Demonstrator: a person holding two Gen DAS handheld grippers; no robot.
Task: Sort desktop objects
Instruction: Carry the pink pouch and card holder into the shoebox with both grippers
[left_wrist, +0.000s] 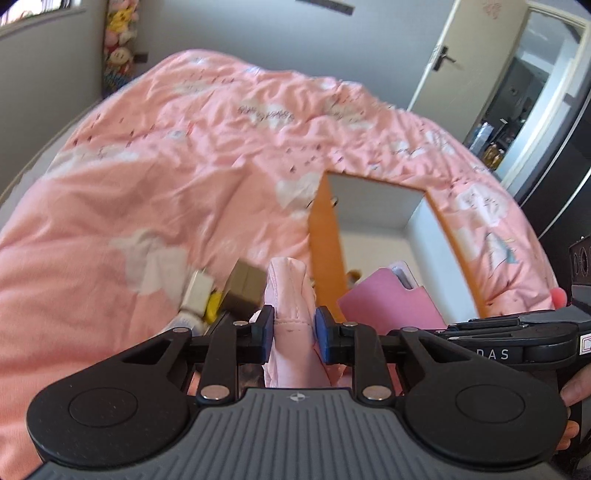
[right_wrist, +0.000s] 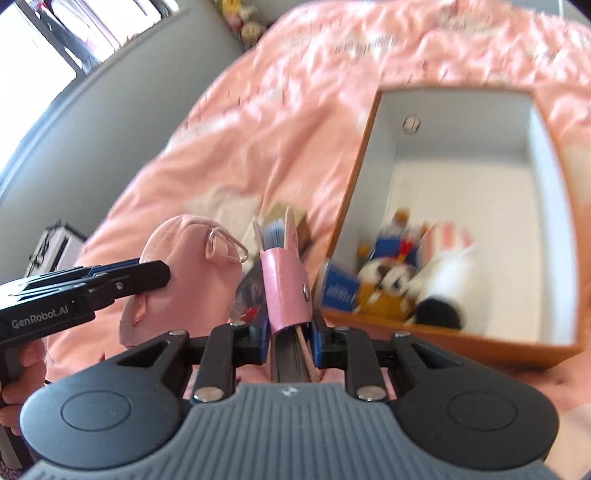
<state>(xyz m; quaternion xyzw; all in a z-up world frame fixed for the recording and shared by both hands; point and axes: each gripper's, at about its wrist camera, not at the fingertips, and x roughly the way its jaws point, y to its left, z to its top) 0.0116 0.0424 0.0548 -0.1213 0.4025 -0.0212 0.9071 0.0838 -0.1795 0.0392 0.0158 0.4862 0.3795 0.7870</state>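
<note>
My left gripper is shut on a pink fabric pouch, held above the pink bed cover. The pouch also shows in the right wrist view, with a metal ring. My right gripper is shut on a pink notebook with a snap strap, held upright just left of an orange storage box. The notebook shows in the left wrist view beside the box. Inside the box lie plush toys and a blue can.
A pink cloud-print duvet covers the bed. Small boxes and a yellow item lie on it left of the pouch. Grey walls, plush toys in the far corner, an open door at the right.
</note>
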